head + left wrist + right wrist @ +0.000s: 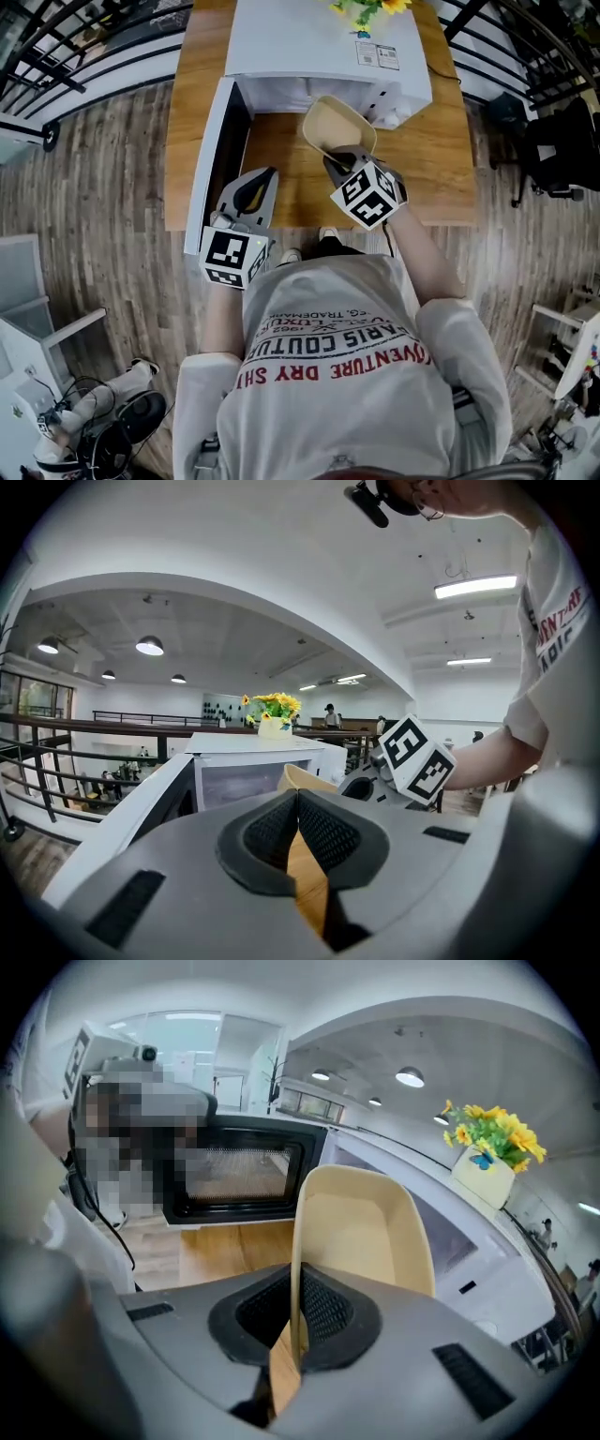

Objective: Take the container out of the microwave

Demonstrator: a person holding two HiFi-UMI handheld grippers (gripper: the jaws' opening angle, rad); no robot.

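A beige oblong container (339,125) hangs tilted in front of the open white microwave (319,42), above the wooden table (441,159). My right gripper (339,161) is shut on its near rim. In the right gripper view the thin container (361,1232) wall stands pinched between the pads of the right gripper (296,1288). My left gripper (261,183) sits lower left, near the open microwave door (208,159). In its own view the left gripper (298,801) is shut with nothing in it, and the container (305,780) shows just beyond.
The microwave door (234,1171) swings out to the left over the table's edge. A pot of yellow flowers (487,1138) stands on top of the microwave. Black railings (56,47) and wood flooring surround the table. The person's body (347,356) stands close against the near table edge.
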